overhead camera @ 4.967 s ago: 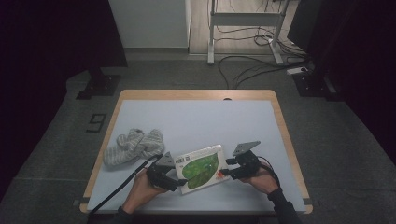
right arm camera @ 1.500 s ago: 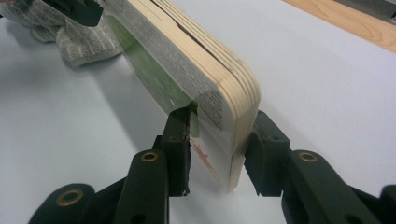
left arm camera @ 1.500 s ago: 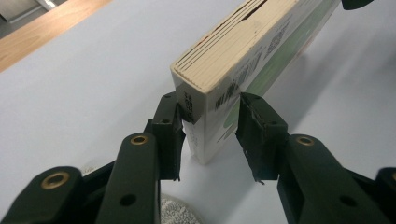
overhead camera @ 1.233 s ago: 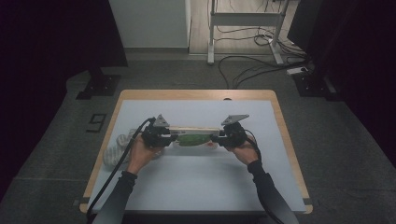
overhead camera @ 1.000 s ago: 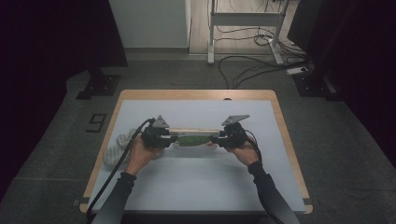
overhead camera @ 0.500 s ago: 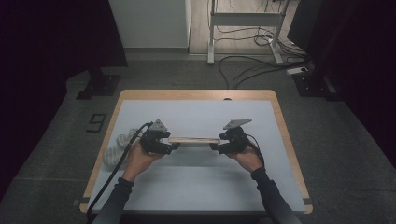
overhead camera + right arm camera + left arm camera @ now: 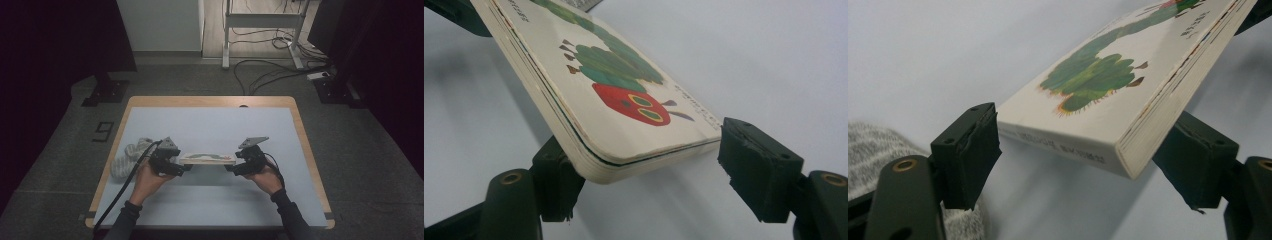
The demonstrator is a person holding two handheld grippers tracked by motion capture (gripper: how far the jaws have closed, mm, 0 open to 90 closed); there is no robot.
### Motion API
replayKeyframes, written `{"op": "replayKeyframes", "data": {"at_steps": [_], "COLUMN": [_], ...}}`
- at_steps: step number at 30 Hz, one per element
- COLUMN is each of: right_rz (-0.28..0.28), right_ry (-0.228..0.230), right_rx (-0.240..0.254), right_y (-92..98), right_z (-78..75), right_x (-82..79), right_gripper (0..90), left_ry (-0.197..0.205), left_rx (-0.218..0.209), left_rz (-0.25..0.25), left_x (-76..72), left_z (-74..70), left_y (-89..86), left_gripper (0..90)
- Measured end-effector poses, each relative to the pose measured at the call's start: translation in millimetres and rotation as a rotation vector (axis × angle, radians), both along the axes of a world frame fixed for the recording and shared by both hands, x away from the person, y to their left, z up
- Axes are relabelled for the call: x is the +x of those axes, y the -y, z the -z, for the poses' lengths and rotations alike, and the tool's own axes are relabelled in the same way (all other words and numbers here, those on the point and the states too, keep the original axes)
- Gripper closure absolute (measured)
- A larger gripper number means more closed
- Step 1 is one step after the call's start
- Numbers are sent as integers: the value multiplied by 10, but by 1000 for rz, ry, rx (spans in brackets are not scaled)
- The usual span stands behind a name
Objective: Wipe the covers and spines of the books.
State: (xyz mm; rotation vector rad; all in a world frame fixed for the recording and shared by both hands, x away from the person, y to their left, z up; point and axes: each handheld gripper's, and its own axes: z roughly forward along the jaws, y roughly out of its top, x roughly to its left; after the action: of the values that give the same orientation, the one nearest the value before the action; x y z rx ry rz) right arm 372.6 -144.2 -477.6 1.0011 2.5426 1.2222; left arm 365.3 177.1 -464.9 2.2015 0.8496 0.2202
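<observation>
Near table's front-middle, board book [image 7: 207, 158] sits lower than second ago, flat between my left gripper [image 7: 184, 168] and right gripper [image 7: 231, 168]. Jaws of both just been opening; book between them, pads off covers. I judge set-down nearly done. Grey cloth [image 7: 129, 156] near left edge.

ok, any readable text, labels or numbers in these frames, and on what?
"9": pale mark on the floor left of the table.
Book cover: a line of small print beside the caterpillar's head, too blurred to read.
Book spine: small print, too blurred to read.
Nothing readable on the grippers.
</observation>
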Motion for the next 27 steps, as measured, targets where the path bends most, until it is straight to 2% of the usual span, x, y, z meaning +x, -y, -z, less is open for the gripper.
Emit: {"op": "replayKeyframes", "data": {"at_steps": [9, 19, 27], "right_rz": [0, -8, -22], "right_ry": [-15, -21, 0], "right_rx": [20, 36, 34], "right_y": [21, 48, 53], "right_z": [75, 164, 211], "right_x": [-120, -229, -292], "right_gripper": [280, 291, 311], "left_ry": [-23, -38, -32], "left_rx": [1, -18, -11], "left_rz": [-7, 21, 29], "left_x": [-100, -196, -266], "left_z": [96, 192, 254], "left_y": [-2, 12, 19], "left_gripper": [204, 239, 242]}}
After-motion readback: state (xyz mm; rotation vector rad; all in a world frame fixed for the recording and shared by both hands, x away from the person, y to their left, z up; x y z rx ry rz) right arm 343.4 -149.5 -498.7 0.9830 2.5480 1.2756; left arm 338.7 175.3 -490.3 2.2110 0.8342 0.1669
